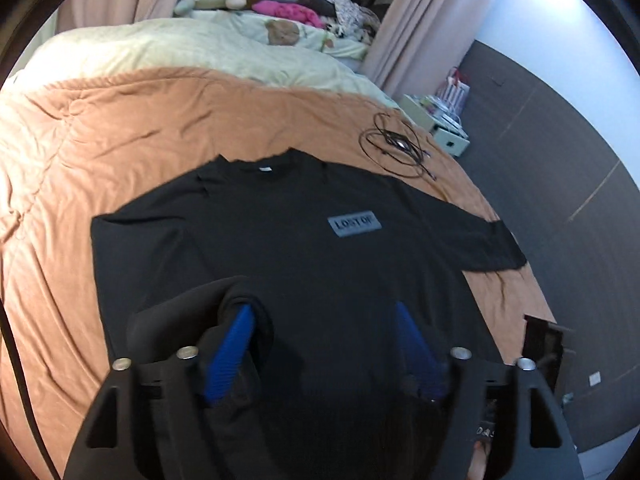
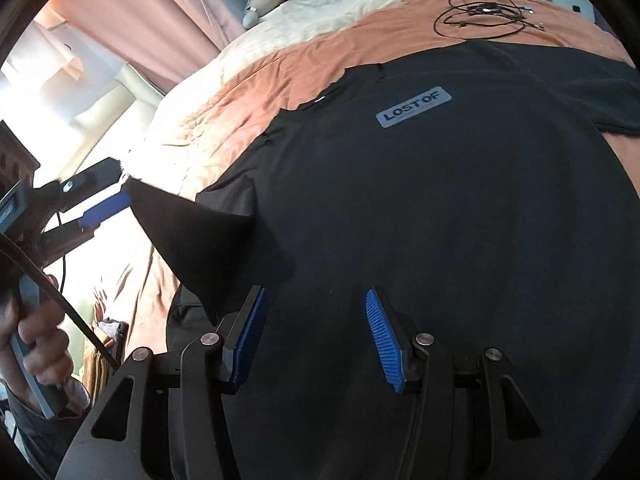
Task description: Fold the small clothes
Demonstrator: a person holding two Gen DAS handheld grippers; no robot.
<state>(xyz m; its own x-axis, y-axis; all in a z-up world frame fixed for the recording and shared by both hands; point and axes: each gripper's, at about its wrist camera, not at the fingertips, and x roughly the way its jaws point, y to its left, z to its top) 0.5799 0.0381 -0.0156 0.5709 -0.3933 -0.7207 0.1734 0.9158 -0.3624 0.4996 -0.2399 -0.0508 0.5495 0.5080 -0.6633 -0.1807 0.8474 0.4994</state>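
The right gripper (image 2: 316, 334) hovers over the hem of one black T-shirt (image 2: 440, 220), fingers spread and empty. The left gripper (image 1: 324, 344) has its fingers apart, with shirt fabric draped over the left one (image 1: 234, 344). The shirt lies on the bed's orange blanket (image 1: 160, 120); one cable tangle (image 1: 394, 148) lies beyond it.

Beyond my shirt's (image 1: 304, 248) collar, bare orange duvet (image 1: 120, 128) gives passage; tangled cable (image 1: 394, 148), perhaps a charger, obstructs the far right corner.
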